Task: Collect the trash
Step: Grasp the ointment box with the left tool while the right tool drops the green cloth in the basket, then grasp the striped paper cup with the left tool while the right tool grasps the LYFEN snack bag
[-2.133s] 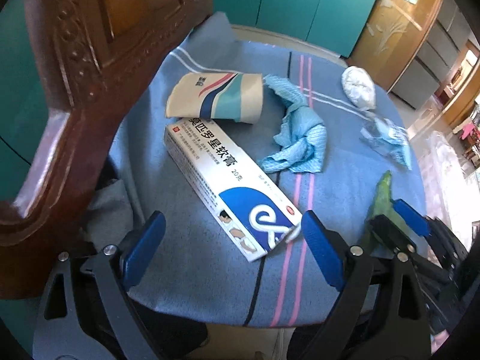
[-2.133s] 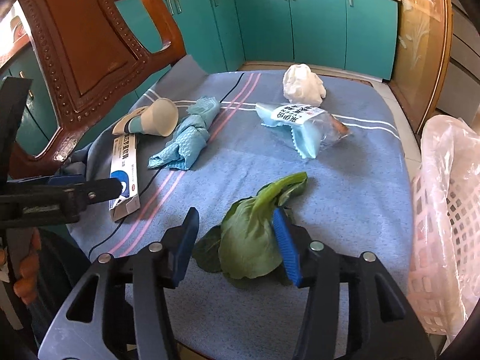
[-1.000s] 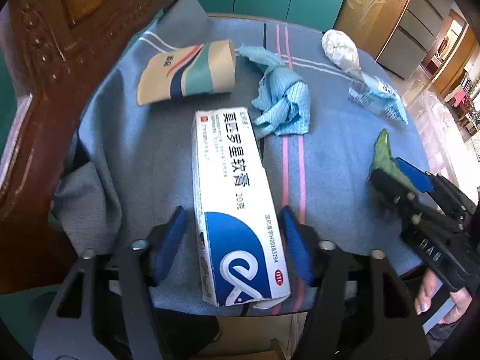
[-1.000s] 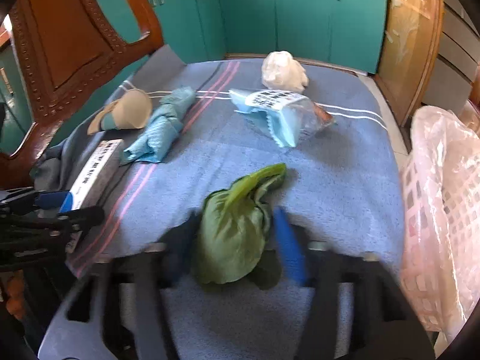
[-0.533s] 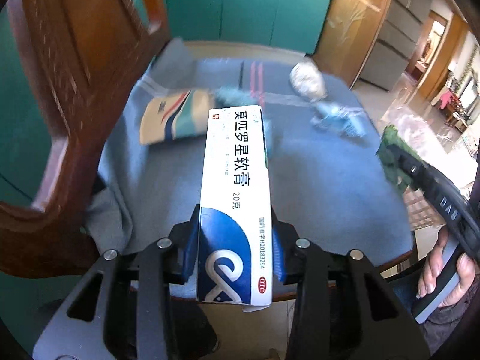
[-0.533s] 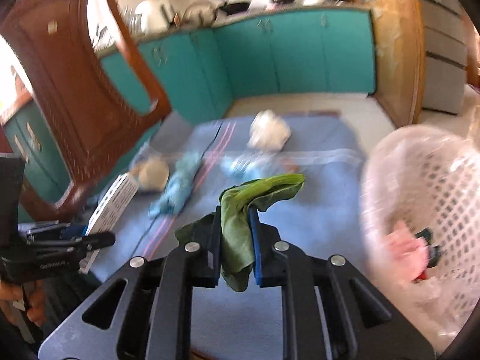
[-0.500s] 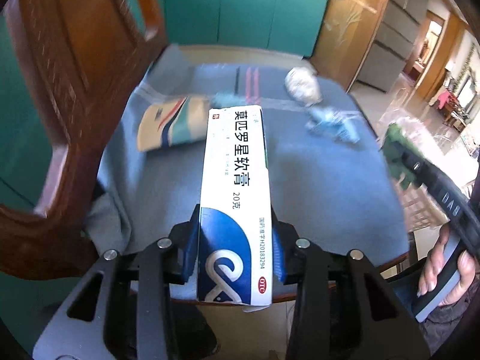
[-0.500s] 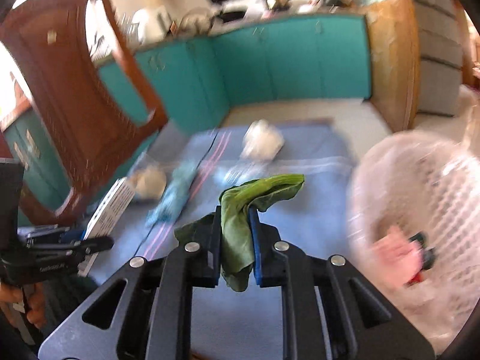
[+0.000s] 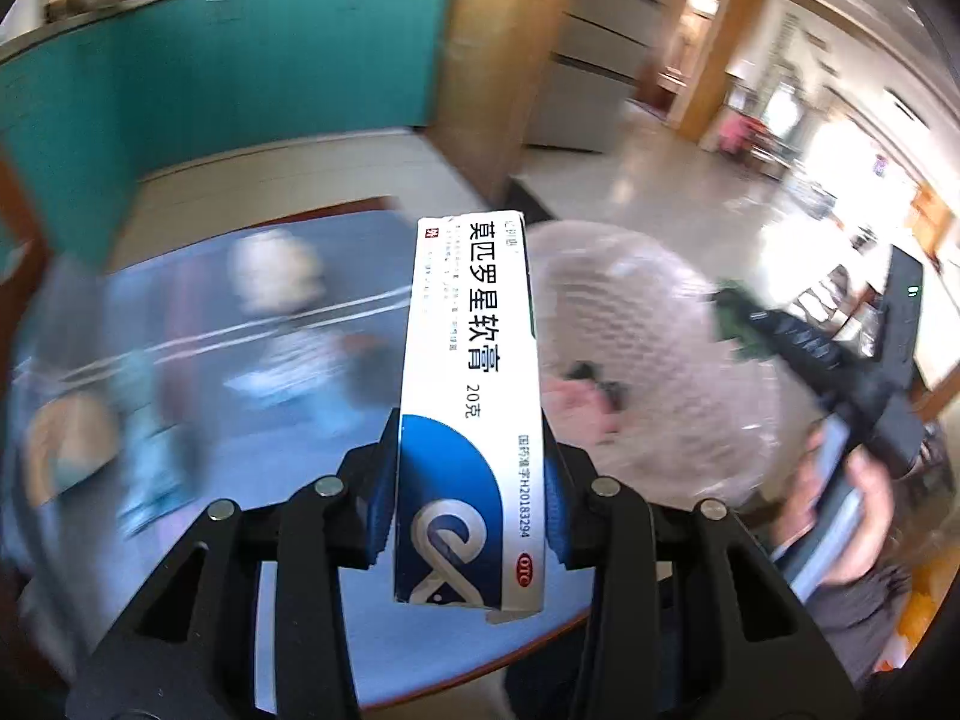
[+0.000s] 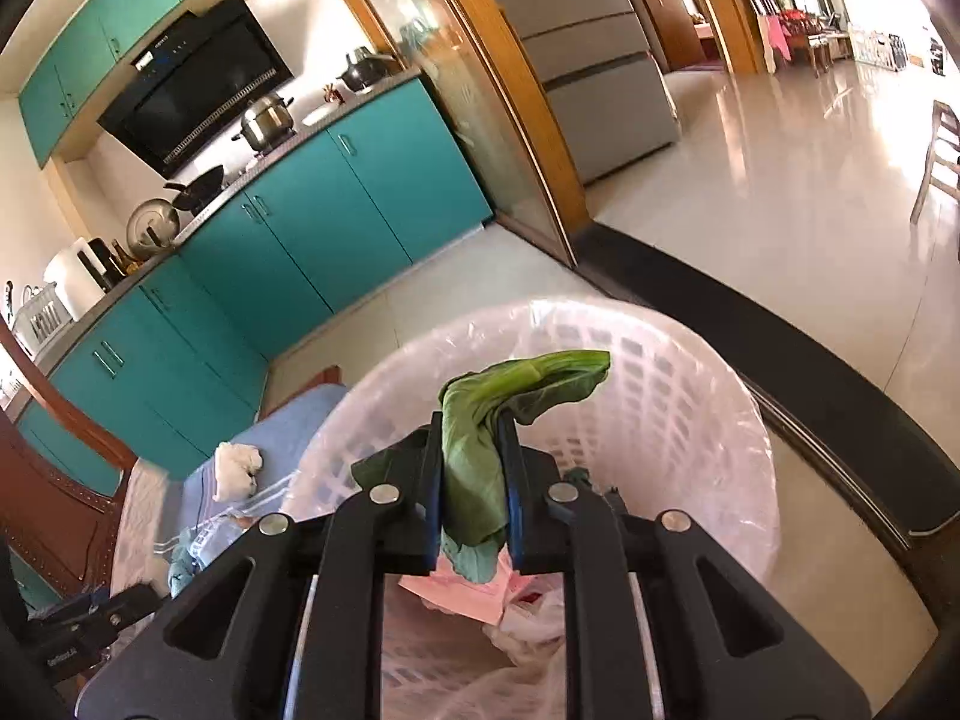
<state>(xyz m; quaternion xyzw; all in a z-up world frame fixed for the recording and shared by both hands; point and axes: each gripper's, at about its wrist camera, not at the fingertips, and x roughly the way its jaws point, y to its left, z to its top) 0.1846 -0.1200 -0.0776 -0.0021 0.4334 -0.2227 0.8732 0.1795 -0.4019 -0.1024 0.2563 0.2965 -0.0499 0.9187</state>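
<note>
The left gripper (image 9: 468,516) has its fingers clenched on the low end of the ointment box (image 9: 471,408), so most of the carton juts forward, ready to tip out. The right gripper (image 10: 471,492) pinches the green leaf (image 10: 480,438) mid-length, its stalk arching past the fingers over the lined basket (image 10: 690,420). Just below those fingers lies earlier rubbish; more scraps wait on the blue worktop (image 10: 282,426).
</note>
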